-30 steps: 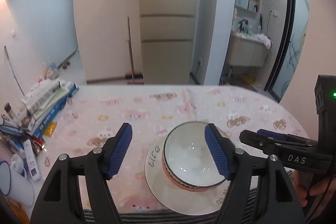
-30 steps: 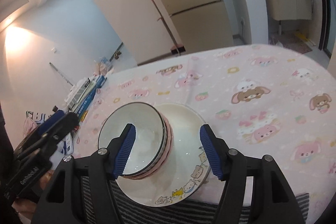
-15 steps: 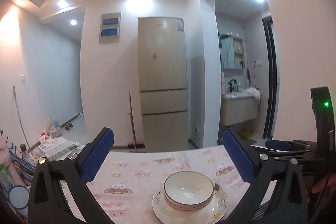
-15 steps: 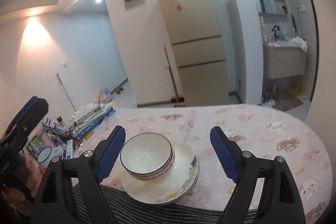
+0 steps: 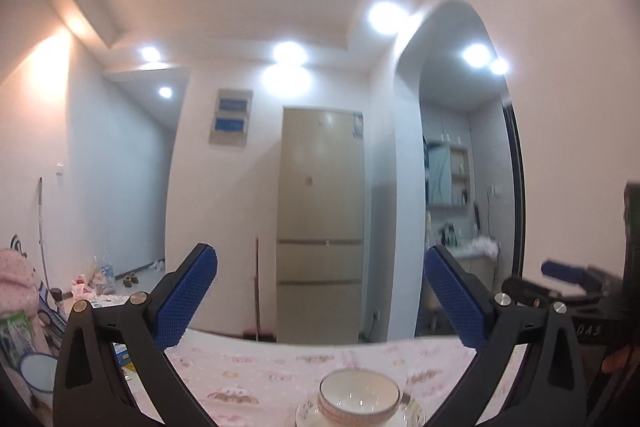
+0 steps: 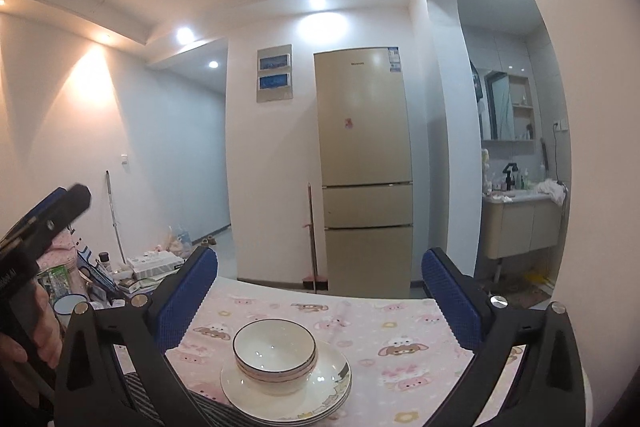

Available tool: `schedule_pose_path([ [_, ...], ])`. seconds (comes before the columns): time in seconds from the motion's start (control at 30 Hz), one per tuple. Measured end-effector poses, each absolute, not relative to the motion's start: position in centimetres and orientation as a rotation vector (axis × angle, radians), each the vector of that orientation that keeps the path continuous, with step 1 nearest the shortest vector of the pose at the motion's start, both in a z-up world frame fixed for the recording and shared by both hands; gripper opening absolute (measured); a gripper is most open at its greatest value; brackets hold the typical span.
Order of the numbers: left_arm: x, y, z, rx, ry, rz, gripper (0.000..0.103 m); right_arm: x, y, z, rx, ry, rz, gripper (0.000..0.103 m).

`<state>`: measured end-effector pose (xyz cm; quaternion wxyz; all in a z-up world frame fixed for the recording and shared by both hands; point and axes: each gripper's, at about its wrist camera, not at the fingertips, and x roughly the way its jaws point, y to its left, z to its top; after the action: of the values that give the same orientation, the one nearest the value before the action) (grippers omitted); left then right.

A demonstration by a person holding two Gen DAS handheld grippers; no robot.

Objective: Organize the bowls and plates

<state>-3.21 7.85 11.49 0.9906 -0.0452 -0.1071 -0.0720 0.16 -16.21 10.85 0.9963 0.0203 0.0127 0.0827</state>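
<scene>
White bowls (image 6: 274, 351) are stacked inside one another on a stack of white plates (image 6: 320, 391) with cartoon prints, near the front edge of the pink table (image 6: 400, 339). The bowls (image 5: 359, 399) and plates (image 5: 414, 413) also show at the bottom of the left wrist view. My right gripper (image 6: 319, 297) is open and empty, raised above and behind the stack. My left gripper (image 5: 320, 297) is open and empty, also raised and pulled back. Each gripper shows at the edge of the other's view.
Boxes, a white mug (image 6: 66, 305) and clutter crowd the table's left end. A grey striped cloth (image 6: 192, 403) lies under the plates at the front edge. A beige fridge (image 6: 362, 171) and a broom stand beyond the table; a washbasin (image 6: 520, 223) is at the right.
Both grippers have lifted up and drawn back from the stack, tilting upward so the stack sinks lower and smaller in both views. Both stay open; the stack has not moved.
</scene>
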Motion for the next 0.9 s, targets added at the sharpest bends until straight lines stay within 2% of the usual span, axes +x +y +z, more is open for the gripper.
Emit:
schedule_pose_path([
  [0.2,-1.2,9.8,8.7,-0.171,-0.165,-0.192,0.103,2.6,-15.7,7.2,0.052,0.066,0.206,0.103],
  [0.9,5.0,6.5,-0.7,0.024,-0.010,-0.177,0.103,8.9,-16.1,-1.3,0.045,0.100,0.152,0.103],
])
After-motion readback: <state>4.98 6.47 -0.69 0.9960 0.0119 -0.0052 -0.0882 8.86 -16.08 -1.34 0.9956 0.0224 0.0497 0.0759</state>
